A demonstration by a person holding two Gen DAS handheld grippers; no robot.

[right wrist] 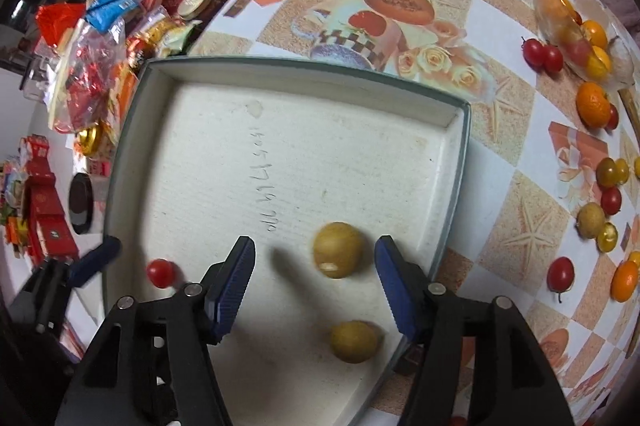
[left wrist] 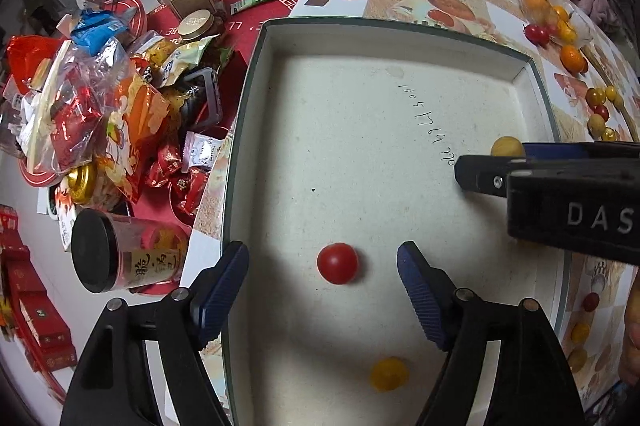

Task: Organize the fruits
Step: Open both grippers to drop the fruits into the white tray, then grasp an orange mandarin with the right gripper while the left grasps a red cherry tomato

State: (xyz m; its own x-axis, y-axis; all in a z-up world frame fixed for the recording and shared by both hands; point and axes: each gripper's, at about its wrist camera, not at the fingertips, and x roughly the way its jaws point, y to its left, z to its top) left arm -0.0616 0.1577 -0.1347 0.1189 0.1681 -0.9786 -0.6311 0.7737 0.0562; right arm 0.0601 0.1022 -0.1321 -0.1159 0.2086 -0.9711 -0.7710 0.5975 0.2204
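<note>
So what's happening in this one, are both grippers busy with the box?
A person is sorting small fruit off the patterned table into a shallow box. The left gripper stands open over a red cherry tomato lying on the box floor; the right gripper stands open around a tan round fruit. Neither is gripped. A yellow tomato and another tan fruit also lie inside; many fruits remain on the table.
</note>
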